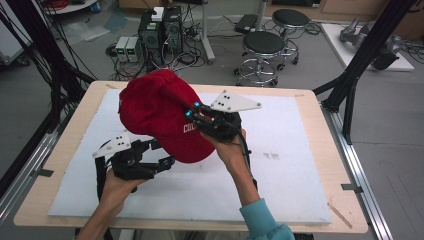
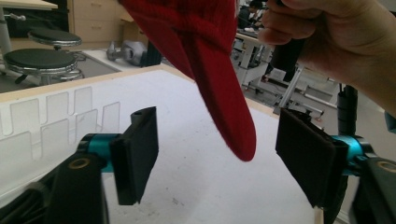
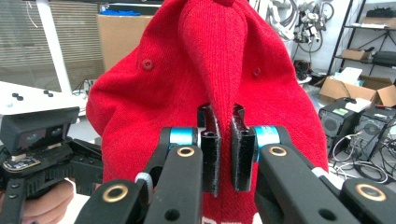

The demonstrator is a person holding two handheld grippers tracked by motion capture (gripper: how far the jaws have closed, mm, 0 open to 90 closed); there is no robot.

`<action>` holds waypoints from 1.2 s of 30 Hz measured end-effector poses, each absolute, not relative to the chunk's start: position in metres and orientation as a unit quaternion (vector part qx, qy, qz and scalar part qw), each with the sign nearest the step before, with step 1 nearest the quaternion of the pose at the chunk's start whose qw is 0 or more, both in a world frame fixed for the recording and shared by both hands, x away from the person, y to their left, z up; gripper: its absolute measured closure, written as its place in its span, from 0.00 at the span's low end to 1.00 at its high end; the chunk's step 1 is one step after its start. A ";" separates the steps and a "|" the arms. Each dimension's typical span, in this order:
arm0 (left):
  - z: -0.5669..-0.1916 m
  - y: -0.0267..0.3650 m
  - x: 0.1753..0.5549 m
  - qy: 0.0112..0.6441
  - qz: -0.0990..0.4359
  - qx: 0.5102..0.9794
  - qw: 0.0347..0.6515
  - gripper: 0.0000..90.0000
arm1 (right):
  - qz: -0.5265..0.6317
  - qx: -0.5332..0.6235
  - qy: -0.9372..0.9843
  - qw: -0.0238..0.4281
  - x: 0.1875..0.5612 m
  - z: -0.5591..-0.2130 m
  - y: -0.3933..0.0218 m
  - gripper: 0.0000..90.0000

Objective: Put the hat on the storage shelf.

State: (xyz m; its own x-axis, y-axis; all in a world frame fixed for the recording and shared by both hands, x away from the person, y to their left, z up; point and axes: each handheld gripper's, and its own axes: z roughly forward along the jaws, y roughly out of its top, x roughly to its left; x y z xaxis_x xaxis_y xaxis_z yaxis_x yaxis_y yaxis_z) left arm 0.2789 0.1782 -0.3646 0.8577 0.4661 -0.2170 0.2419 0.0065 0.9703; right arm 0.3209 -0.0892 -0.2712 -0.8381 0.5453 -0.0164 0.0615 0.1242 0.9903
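A red baseball cap (image 1: 157, 112) with white lettering hangs in the air over the white mat. My right gripper (image 1: 192, 112) is shut on a pinched fold of the cap's crown (image 3: 219, 84), seen close up in the right gripper view. My left gripper (image 1: 167, 155) sits low at the front left, open, just under the cap's brim. In the left gripper view the brim's tip (image 2: 233, 121) hangs between the two spread black pads (image 2: 137, 154) without touching either.
A white mat (image 1: 280, 150) covers the wooden table (image 1: 325, 165). Black frame posts (image 1: 360, 55) stand at both sides. Behind the table are stools (image 1: 262, 50), computer towers (image 1: 160, 30) and cables on the floor.
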 end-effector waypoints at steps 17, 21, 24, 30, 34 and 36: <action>-0.365 0.170 0.277 0.219 0.099 0.685 0.687 0.82 | 0.640 0.195 0.720 0.186 0.318 -0.275 -0.082 0.95; -0.364 0.171 0.277 0.230 0.086 0.679 0.691 0.91 | 0.642 0.189 0.720 0.184 0.318 -0.275 -0.082 0.95; -0.364 0.172 0.278 0.240 0.085 0.679 0.689 0.94 | 0.643 0.183 0.720 0.185 0.317 -0.275 -0.081 0.95; -0.363 0.173 0.275 0.250 0.089 0.680 0.683 0.94 | 0.646 0.176 0.720 0.183 0.318 -0.277 -0.081 0.90; -0.363 0.175 0.276 0.259 0.096 0.685 0.674 0.94 | 0.636 0.180 0.729 0.178 0.318 -0.278 -0.080 0.54; -0.363 0.177 0.276 0.263 0.097 0.683 0.675 0.94 | 0.625 0.195 0.733 0.186 0.319 -0.279 -0.079 0.31</action>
State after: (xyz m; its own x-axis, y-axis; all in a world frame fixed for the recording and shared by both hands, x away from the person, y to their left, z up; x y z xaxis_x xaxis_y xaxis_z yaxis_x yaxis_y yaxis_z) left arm 0.2764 0.1771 -0.3626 0.8435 0.4890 -0.2224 0.2278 0.0493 0.9724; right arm 0.3188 -0.0794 -0.2785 -0.8547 0.5184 -0.0280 0.0547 0.1435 0.9881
